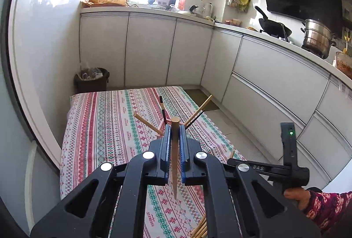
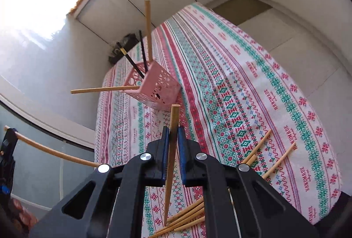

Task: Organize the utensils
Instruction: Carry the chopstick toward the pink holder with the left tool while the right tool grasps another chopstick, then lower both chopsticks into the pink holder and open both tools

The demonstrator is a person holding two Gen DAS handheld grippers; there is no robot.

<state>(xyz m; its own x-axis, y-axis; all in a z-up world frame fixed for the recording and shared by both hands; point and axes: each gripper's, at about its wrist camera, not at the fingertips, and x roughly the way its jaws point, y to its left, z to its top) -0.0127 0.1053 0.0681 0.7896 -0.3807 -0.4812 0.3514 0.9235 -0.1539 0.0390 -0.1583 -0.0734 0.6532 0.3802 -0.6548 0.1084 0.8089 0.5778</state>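
My left gripper [image 1: 175, 131] is shut on a wooden chopstick [image 1: 175, 163], which stands upright between the blue pads above the table. My right gripper [image 2: 173, 133] is shut on another wooden chopstick [image 2: 170, 161], its thin end pointing down. A pink perforated holder [image 2: 157, 86] stands on the cloth beyond the right gripper, with two black chopsticks [image 2: 129, 59] and two wooden ones [image 2: 148, 29] leaning out of it. In the left wrist view the holder is mostly hidden behind the pads. Several loose wooden chopsticks [image 2: 187, 216] lie on the cloth near the front.
A patterned tablecloth [image 1: 105, 128] covers the low table. White cabinets [image 1: 149, 48] run behind and to the right, and a dark bin [image 1: 91, 80] sits on the floor at the far left. A hand [image 1: 296, 196] with a patterned sleeve holds the right tool's black body [image 1: 286, 168].
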